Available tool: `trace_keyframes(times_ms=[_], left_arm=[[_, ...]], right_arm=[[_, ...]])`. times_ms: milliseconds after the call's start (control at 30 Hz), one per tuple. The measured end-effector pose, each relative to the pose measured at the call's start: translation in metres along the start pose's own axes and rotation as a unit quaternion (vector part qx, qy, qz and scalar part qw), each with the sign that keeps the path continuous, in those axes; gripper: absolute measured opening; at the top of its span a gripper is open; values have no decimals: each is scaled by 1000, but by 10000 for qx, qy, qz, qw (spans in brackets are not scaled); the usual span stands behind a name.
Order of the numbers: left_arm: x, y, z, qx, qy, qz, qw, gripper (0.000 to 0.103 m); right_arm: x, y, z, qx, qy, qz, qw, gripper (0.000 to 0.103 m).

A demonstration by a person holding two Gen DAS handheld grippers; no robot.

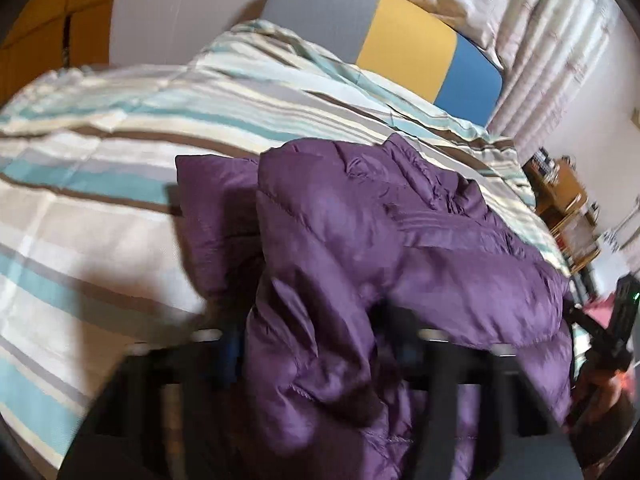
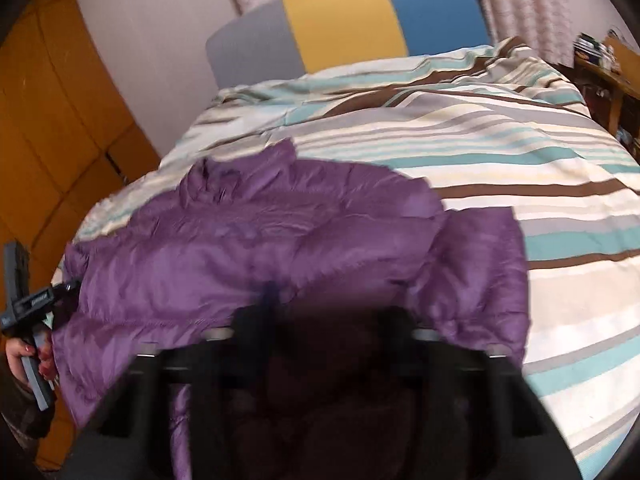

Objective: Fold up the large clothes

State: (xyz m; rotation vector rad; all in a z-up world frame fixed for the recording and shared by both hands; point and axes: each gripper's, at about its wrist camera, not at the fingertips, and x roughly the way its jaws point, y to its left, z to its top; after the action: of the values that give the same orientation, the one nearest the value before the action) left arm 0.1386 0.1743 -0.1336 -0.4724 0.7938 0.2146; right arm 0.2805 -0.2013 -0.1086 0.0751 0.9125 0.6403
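My left hand-held gripper (image 1: 316,344) has purple fabric bunched right up between its fingers; its jaws are clamped on the near edge of the purple puffer jacket (image 1: 400,240), and the quilted cloth spills down over the tool toward my camera. Over on the other side, my right hand-held gripper (image 2: 320,344) is buried under a dark fold of the same jacket (image 2: 280,240), jaws pinched on the hem, though the fabric hides most of the fingers, so I see little more than black blur there.

The jacket lies spread across the striped duvet (image 1: 120,140) on the bed, its collar pointing away from me toward the headboard (image 2: 344,28), which is grey, yellow and blue in three blocks. One sleeve sticks out flat to the side in my left view, and the other sleeve hangs off the jacket's edge in my right view. The near hem is lifted off the bedding where both tools grip it.

From the right camera I catch my left hand (image 2: 28,356) at the frame's edge, wrapped round the grey handle of its tool beside the jacket's side. From the left camera, the right tool's black body (image 1: 616,332) shows at the far right edge.

Curtains (image 1: 520,20) hang behind the headboard, a wooden shelf (image 1: 568,208) stands beside the bed, and an orange wardrobe (image 2: 52,120) fills the other side.
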Motion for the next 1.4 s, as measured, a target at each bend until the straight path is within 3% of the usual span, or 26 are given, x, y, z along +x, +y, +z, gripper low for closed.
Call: trace_keyframes(times_ms=[33,67,167,333,500,667,833,1033,1400], left_arm=[[-8,-1,0,-4,-92,-50,9999,29],[-14,-1,0,-43,-155,-99,9998,21],[-31,-1,16,-357,-454,-174,9982,15],[-38,-12,57,-897,-1224,-62,9884,15],[-6,-24,91,-1032,-1502,480,9821,14],[38,-30,102,-798,-1383,941,9827,14],[66,-23,89,-717,-1237,1232,9820,15],[96,-12,78,-784,-940,1207,9851,15],[108,-13,77,-749,-723,1250,9867,18]], right_arm=[[-6,4,2,-92,-111,7,9999,17],[-14,7,4,-162,-225,-30,9996,14],[-37,15,21,-167,-640,37,9978,12],[-45,25,67,-85,-1231,-17,9924,12],[-8,19,95,-14,-1306,-328,9909,12],[38,8,99,0,-1063,-739,9916,12],[70,0,86,-113,-844,-1109,9902,16],[105,-14,76,37,-368,-1397,9895,29],[127,-9,71,-246,-42,-1857,9823,33]])
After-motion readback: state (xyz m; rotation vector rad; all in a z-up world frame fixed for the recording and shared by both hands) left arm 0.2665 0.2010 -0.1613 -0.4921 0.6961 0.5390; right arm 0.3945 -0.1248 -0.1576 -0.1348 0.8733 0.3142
